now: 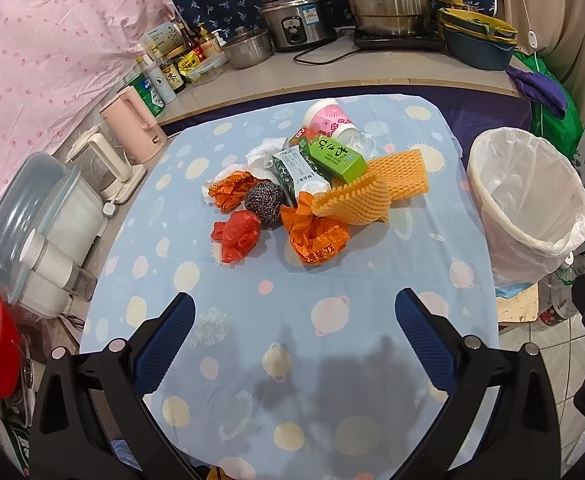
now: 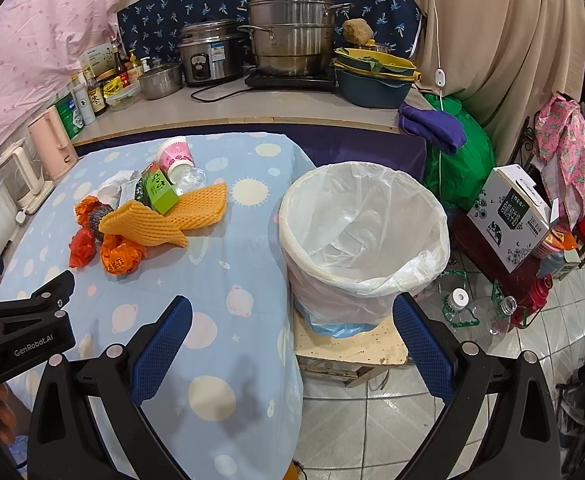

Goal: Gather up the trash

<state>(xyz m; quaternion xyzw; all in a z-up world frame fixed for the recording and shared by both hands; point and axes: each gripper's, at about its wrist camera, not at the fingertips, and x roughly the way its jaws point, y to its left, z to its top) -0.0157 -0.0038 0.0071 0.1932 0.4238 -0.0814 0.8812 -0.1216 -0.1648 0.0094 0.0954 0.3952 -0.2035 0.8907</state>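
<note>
Two hand-held grippers hang over the near edge of the desk [image 1: 292, 300], both spread wide and holding nothing: the left hand-held gripper [image 1: 294, 344] faces a heap of trash well ahead of it, with an orange foam net [image 1: 356, 200], a green carton [image 1: 336, 158], a pink paper cup [image 1: 328, 118] and crumpled orange bags [image 1: 316, 236]. Just ahead of the right hand-held gripper [image 2: 292, 346] stands the white-lined bin [image 2: 364, 240], beside the desk.
</note>
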